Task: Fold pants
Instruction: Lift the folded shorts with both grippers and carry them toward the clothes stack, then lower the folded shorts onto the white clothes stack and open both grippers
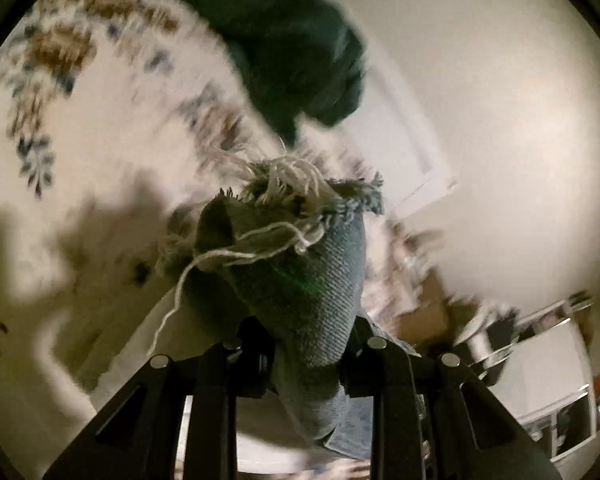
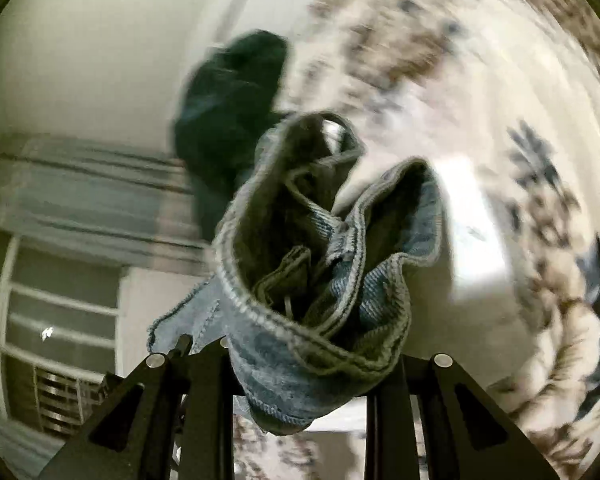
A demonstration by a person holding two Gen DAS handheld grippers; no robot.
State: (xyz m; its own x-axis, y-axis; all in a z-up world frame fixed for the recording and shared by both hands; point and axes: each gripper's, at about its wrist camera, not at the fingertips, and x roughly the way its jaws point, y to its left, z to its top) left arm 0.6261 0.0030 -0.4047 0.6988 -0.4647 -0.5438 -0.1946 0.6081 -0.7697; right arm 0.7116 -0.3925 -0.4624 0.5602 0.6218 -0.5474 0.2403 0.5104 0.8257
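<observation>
The left tool is clamped on a frayed hem of the blue denim jeans, with the cloth bunched between its 2 black fingers and rising up in front of the lens. Loose white threads trail from the ragged edge, 1 long strand hanging down to the left of the tool. The right tool is closed on the other end of the jeans, where a stitched, folded band of denim curls open above its fingers; the cloth spills past the tool on both sides. Both ends are held up off the surface below. Beyond the denim, a dark green garment lies on a cream floral bedspread, blurred in both views; in the right wrist view it sits just behind the jeans, on the bedspread. A plain pale wall fills the right of the left wrist view, and a white-barred window shows at the lower left of the right one.
</observation>
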